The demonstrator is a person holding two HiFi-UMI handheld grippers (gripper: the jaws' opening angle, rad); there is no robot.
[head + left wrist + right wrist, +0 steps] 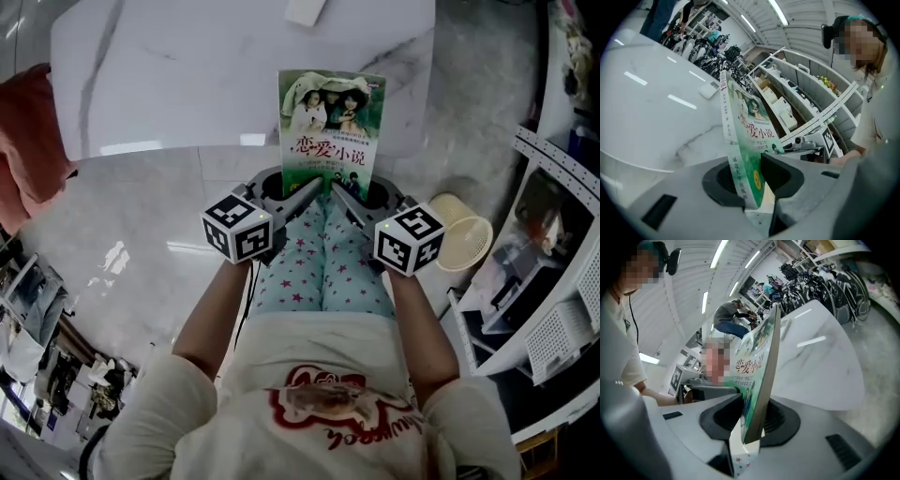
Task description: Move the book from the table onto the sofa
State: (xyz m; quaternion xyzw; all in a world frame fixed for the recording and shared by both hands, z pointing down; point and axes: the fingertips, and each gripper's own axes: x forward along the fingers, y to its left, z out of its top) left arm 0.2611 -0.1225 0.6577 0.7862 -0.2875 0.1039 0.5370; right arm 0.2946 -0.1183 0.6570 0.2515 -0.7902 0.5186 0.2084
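Observation:
The green-covered book [332,122] is held upright in front of me, above the near edge of the white marble table [187,75]. My left gripper [302,192] is shut on its lower left corner and my right gripper [349,195] on its lower right corner. In the left gripper view the book's spine and cover [745,136] stand between the dark pads of the left gripper [752,180]. In the right gripper view the book [759,366] is clamped edge-on in the right gripper [752,416]. No sofa can be made out for certain.
A small white flat object [305,11] lies at the table's far edge. A beige wastebasket [461,239] stands on the floor at the right, beside white shelving [553,281]. Coral-red fabric [28,141] shows at the left edge. My star-patterned trousers [323,272] are below the grippers.

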